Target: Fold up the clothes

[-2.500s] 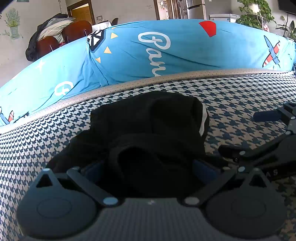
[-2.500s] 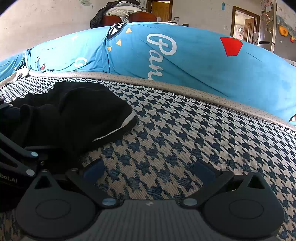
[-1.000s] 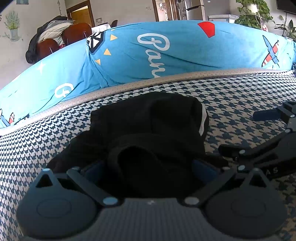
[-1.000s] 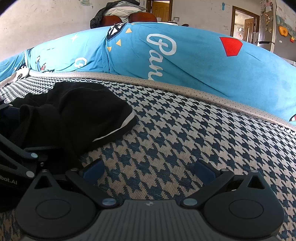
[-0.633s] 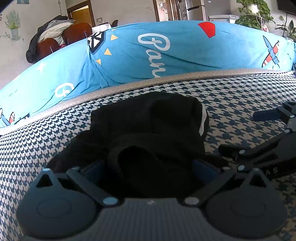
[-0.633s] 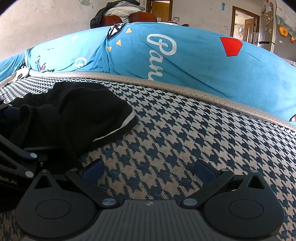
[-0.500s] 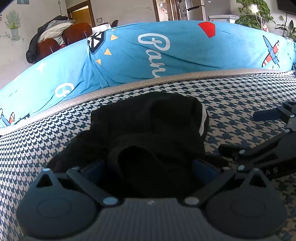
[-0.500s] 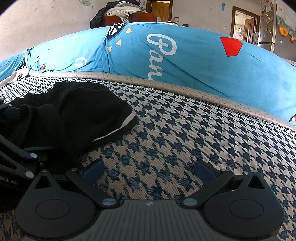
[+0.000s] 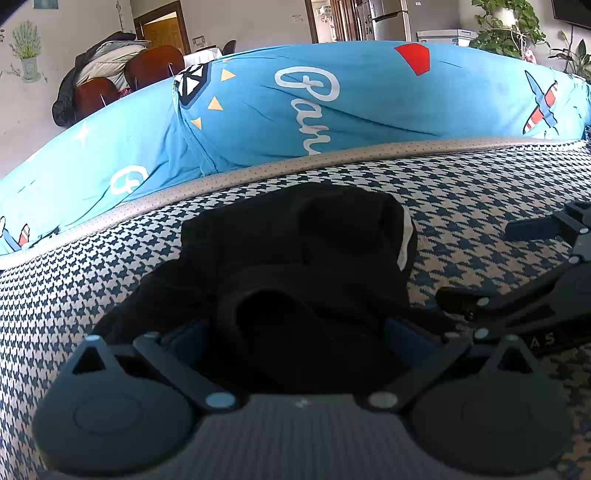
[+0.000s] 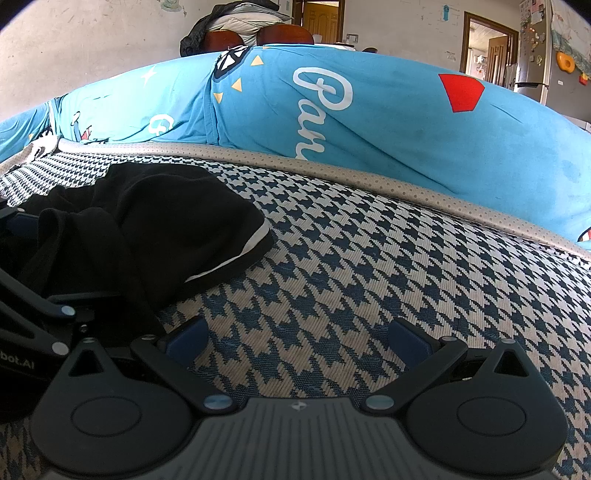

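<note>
Left gripper (image 9: 295, 332) spread around black garment (image 9: 295, 251); right gripper (image 10: 297, 339) spread beside it.

Black garment (image 9: 295, 258) bunched between spread fingers (image 9: 184, 338) (houndstooth cover (image 9: 92, 266) beneath).

Home living room, houseplants (image 9: 508, 27), fridge (image 9: 389, 18), chairs (image 9: 153, 66), doorways (image 10: 487, 55)

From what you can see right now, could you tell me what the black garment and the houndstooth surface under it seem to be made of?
Black garment: soft matte knit, probably cotton jersey; it slumps in limp folds, with a white trim stripe. Houndstooth surface: coarse woven upholstery fabric; individual yarns show in the weave.
</note>
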A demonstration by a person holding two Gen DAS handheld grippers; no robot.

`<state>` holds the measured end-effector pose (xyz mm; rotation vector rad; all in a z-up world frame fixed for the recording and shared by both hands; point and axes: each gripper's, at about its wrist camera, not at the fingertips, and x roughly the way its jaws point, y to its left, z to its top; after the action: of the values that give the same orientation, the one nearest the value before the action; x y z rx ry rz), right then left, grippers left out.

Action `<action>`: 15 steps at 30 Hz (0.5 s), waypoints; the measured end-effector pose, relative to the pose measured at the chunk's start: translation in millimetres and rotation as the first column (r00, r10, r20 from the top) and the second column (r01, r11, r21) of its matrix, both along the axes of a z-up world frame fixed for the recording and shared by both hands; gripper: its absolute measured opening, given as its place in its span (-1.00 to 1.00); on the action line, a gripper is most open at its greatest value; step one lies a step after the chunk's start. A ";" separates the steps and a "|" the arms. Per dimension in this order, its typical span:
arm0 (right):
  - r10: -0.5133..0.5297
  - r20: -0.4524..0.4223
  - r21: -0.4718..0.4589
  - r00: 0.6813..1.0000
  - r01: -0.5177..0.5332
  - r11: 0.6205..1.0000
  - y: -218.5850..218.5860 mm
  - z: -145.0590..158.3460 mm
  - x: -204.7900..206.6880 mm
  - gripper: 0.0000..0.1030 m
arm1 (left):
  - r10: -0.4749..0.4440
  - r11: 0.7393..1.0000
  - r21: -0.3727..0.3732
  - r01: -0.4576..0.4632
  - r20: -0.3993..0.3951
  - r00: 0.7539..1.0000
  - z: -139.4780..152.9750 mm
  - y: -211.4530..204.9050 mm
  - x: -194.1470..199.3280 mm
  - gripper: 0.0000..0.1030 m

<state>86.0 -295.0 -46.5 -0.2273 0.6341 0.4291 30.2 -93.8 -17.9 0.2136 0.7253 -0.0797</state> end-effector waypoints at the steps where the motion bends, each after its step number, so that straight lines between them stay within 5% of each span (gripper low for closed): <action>1: 0.000 0.000 0.000 1.000 0.000 1.000 0.0 -0.1 -0.1 1.00 | 0.000 1.000 0.000 0.000 0.000 1.000 0.0 -0.1 0.0 1.00; 15: 0.001 0.000 0.000 1.000 -0.001 1.000 -0.4 -0.1 -0.3 1.00 | 0.000 1.000 0.002 0.000 0.000 1.000 0.1 -0.7 0.3 1.00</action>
<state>85.7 -295.3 -46.6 -0.2273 0.6340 0.4301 30.4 -94.4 -17.8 0.2151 0.7258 -0.0794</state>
